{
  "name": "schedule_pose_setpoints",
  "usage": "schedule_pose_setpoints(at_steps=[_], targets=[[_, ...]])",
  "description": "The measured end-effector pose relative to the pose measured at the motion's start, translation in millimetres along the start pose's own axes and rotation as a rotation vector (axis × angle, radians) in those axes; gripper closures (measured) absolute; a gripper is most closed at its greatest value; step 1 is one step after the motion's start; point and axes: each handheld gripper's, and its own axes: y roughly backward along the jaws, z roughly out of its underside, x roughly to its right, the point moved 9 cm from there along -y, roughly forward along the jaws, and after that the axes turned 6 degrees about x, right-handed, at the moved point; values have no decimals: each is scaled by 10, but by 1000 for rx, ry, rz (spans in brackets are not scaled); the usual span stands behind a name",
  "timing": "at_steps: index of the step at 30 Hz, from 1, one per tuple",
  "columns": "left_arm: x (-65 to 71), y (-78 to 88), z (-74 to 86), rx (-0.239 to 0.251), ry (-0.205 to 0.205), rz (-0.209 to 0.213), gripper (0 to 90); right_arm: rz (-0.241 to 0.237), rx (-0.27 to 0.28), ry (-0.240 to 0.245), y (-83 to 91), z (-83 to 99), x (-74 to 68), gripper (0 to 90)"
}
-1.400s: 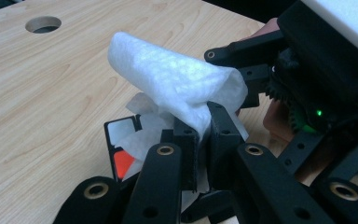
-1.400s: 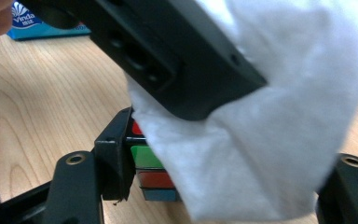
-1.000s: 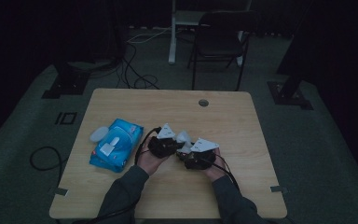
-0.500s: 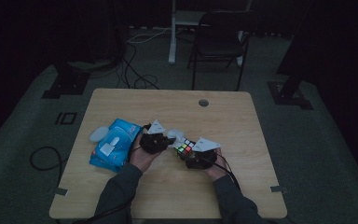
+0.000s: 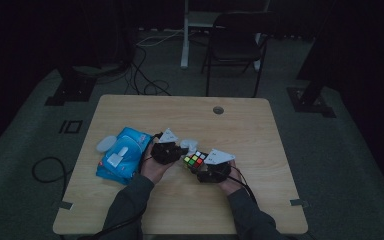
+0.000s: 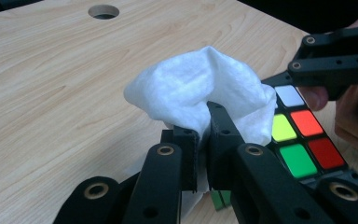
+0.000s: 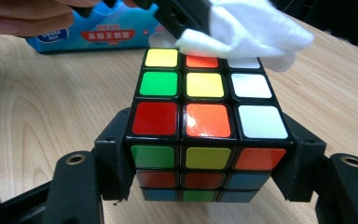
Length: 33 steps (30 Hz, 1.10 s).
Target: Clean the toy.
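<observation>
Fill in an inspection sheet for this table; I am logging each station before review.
Surface: wooden table, round hole near the far edge.
Job's things: puzzle cube; white wipe lying on the cube's far edge.
Clutter: blue wipes pack, left of the hands.
Grippers: left gripper shut on the wipe; right gripper shut on the cube's sides.
Cables: one trails from each gripper; more on the floor.
Surroundings: dark room, chair behind the table.

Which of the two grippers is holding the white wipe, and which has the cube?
The left gripper pinches the white wipe. The right gripper clamps the puzzle cube by its sides.
</observation>
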Motion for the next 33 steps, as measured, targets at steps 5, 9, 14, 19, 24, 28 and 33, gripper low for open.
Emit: schedule_pose_setpoints(at_steps=[5,9,14,19,24,28,33], targets=[[-13,-12,7,0,4,-1,855,-16,11,4,10,-25,-28,342],[-20,-17,-10,3,4,-2,856,-27,19,12,13,-54,-64,342],[-16,-23,-13,2,6,-2,856,-27,22,11,18,-58,-62,342],[-3,-16,-14,1,-3,-11,856,-27,22,12,24,-61,-63,342],[15,5,-8,-3,-10,-16,857,-22,23,11,30,-66,-49,342],[26,11,1,-6,-13,-14,856,-12,24,6,42,-68,-22,342],[48,37,10,-5,-14,-14,857,0,21,2,47,-64,3,342]])
